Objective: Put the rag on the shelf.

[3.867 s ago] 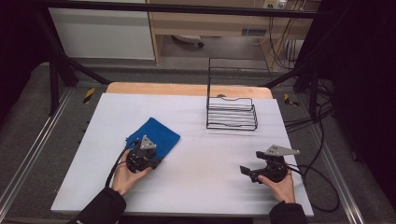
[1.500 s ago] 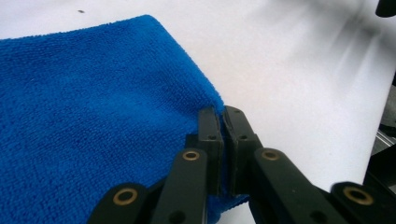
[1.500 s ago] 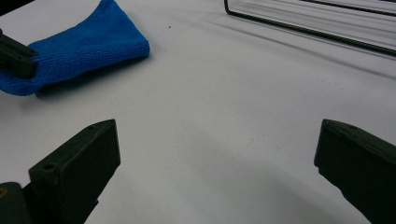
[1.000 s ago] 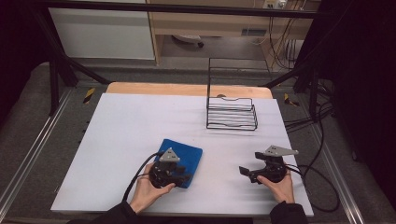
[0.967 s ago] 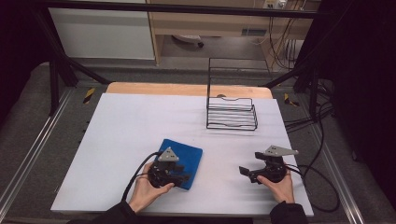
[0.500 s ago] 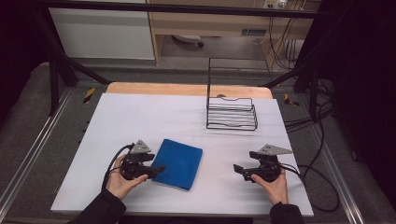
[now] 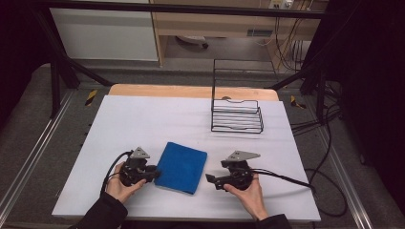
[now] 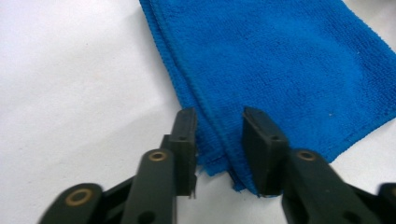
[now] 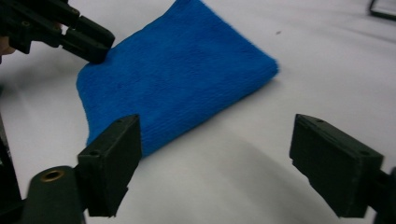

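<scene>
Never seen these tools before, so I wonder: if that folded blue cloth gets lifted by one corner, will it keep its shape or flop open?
Probably flop: the blue cloth looks like soft terry, and its stacked layers look free at the edge between the left gripper jaws. It lies flat, so it likely weighs little. Its nap should grip rather than slip.

The blue cloth point(image 8: 289, 65) is seen as soft, matt terry with a ribbed, stitched hem. The counter point(image 7: 157, 119) is covered by a smooth, matt white sheet, with bare wood at its far edge. The rack point(image 7: 237, 116) is made of thin black wire.
</scene>
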Motion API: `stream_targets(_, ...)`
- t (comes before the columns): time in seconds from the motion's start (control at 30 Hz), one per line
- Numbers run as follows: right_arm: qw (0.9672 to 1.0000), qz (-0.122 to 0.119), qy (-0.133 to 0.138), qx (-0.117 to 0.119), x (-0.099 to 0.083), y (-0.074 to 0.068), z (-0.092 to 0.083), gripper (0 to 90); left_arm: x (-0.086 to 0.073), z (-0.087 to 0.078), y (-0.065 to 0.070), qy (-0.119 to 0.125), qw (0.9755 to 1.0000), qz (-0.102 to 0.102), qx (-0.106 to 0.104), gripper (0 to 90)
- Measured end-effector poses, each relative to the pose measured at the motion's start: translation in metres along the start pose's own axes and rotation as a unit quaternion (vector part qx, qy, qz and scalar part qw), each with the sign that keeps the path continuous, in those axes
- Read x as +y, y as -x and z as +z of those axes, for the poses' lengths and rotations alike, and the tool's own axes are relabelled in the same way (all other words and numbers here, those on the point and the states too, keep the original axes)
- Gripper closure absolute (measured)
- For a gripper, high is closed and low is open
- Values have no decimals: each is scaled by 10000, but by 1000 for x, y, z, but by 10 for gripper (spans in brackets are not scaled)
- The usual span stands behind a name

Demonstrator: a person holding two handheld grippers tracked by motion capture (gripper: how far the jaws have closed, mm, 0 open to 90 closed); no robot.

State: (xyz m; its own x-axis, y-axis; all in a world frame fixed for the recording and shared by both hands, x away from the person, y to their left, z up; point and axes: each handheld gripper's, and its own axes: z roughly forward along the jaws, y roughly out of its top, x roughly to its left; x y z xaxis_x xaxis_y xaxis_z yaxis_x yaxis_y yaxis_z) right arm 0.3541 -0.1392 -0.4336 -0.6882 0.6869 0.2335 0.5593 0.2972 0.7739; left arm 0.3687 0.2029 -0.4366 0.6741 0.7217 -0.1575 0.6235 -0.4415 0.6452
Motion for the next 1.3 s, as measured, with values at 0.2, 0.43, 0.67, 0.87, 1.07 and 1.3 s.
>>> stream_targets(0.2,9997,-52,-247,63,1,-23,26,277,-1,5,3,-28,10000,-14,6,774)
stream_targets(0.43,9994,104,-308,-69,-2,-37,42,392,-1,5,6,-43,10000,-26,17,850)
stream_targets(0.67,9987,346,-350,-126,-6,-41,45,530,-1,5,5,-41,10000,-65,16,856)
stream_targets(0.87,9986,408,-253,-200,-10,-45,47,645,-2,5,6,-3,10000,-52,28,846)
stream_targets(1.07,9981,488,-340,-127,-9,-46,48,830,-2,4,6,42,10000,-34,38,815)
stream_targets(1.3,9981,503,-345,-70,-3,-42,40,862,0,-9,6,467,9989,-34,-31,642)
